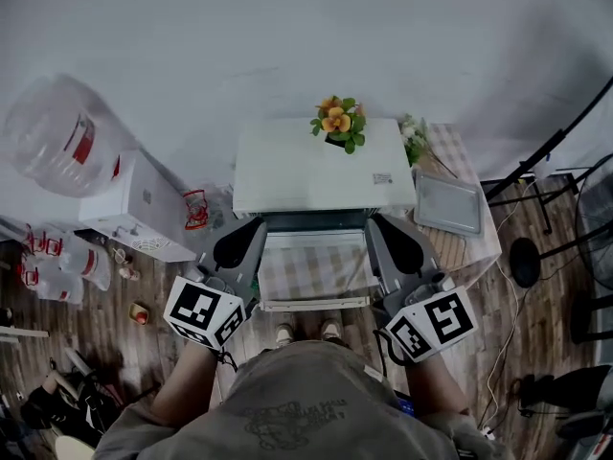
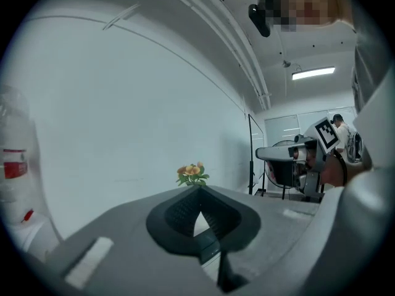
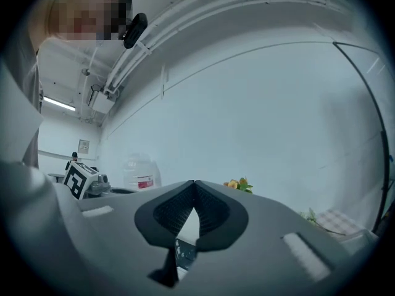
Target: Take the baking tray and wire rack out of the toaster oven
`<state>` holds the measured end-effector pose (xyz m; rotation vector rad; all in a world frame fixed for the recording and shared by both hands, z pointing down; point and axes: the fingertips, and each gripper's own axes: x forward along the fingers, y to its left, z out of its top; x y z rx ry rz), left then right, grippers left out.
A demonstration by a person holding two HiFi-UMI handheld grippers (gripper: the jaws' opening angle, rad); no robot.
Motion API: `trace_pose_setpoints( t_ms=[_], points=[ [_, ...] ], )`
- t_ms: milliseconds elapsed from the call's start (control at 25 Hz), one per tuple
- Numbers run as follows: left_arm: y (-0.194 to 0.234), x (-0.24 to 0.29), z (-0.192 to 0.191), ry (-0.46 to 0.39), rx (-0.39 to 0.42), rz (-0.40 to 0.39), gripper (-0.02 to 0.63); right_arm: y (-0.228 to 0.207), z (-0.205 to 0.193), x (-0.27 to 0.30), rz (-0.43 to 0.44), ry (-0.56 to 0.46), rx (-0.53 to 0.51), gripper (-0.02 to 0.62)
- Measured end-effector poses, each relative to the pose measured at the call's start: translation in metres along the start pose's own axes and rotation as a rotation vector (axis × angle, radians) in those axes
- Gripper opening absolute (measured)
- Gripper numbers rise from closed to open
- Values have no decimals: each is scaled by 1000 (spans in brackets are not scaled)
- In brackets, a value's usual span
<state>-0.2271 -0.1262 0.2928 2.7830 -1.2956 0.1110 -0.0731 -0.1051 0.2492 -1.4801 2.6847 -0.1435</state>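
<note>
Left gripper (image 1: 245, 238): jaws together, the dark pads meeting at the tip in the left gripper view (image 2: 199, 189), nothing between them; it is held level and points at the left side of the oven front.
Right gripper (image 1: 397, 238): jaws together as well, pads touching at the tip in the right gripper view (image 3: 194, 182), nothing held; it is held level and points at the right side of the oven front.
Marker cubes: one on each gripper, close in front of the person's forearms; the right gripper's cube (image 2: 326, 134) shows in the left gripper view and the left gripper's cube (image 3: 79, 179) in the right gripper view.
Door (image 1: 314, 266): folded down towards the person, lying between the two grippers, with a checked pattern showing across its pane.
Toaster oven (image 1: 321, 166): white, on the desk (image 1: 467, 247), straight ahead of both grippers.
Flowers (image 1: 337, 123): a small orange bunch on top of the oven at its back edge, against the wall.
Baking tray (image 1: 446, 203): out of the oven, lying flat on the checked desk cloth just beside the oven's right side.
Wire rack: cannot be made out in any view.
Water bottle (image 1: 57, 134): large and clear, well to the left, next to a white box (image 1: 139, 207).
</note>
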Motion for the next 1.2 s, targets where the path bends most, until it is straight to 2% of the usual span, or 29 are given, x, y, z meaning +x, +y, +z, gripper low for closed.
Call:
trace_pose_setpoints(
  t_ms=[160,480,1200],
  points=[
    [11,-17,10,-14,-25,45,3,13,0,7,45,6,-27,25],
    [26,-33,17,-29,18,105,3,24,-11,25,94,50,-39,25],
    [23,-26,22,-31,63,87,3,13,-21,23,58,91,-61,25]
  ],
)
